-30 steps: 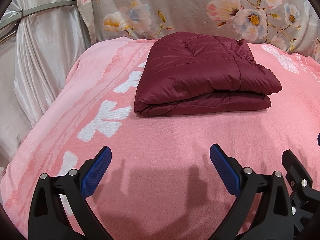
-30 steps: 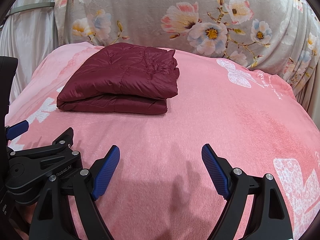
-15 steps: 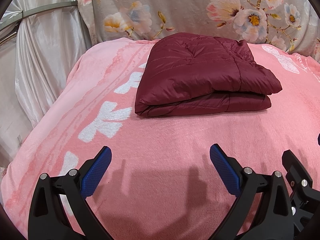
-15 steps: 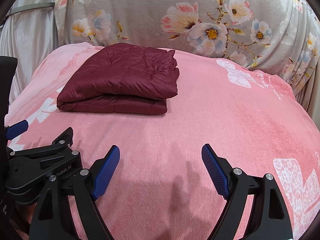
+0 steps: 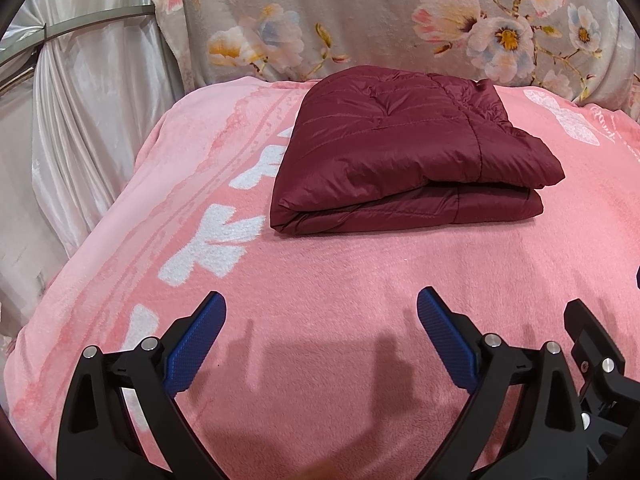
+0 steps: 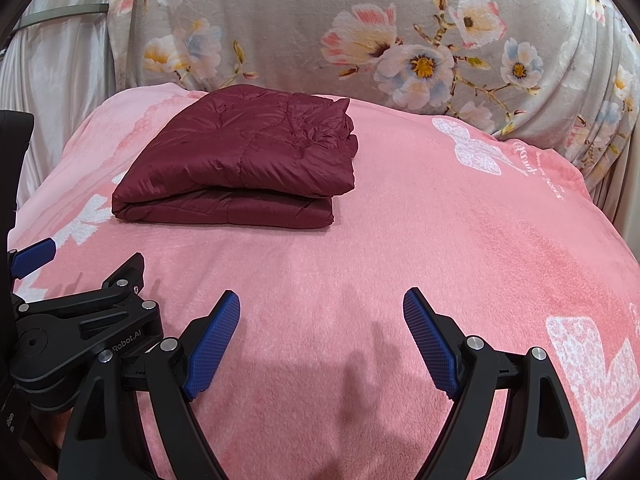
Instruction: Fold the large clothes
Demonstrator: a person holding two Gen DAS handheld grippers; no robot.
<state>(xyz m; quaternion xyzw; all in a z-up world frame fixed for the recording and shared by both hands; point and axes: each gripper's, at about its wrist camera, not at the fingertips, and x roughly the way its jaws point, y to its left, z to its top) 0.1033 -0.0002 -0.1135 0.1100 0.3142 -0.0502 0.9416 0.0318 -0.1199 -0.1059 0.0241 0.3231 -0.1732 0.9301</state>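
Observation:
A dark red quilted jacket [image 5: 404, 152] lies folded into a thick rectangle on the pink blanket [image 5: 320, 272]; it also shows in the right wrist view [image 6: 244, 160]. My left gripper [image 5: 320, 312] is open and empty, held well short of the jacket's near edge. My right gripper [image 6: 322, 308] is open and empty, also short of the jacket and to its right. The left gripper's body [image 6: 80, 320] shows at the left of the right wrist view.
A grey floral cloth [image 6: 360, 32] rises behind the blanket. Pale satin curtains [image 5: 80, 128] hang at the left. The pink blanket carries white patterns [image 6: 476, 152] and drops off at its left and right edges.
The jacket sits slightly lower in the left wrist view than a second ago; nothing else has moved. Both grippers stay open.

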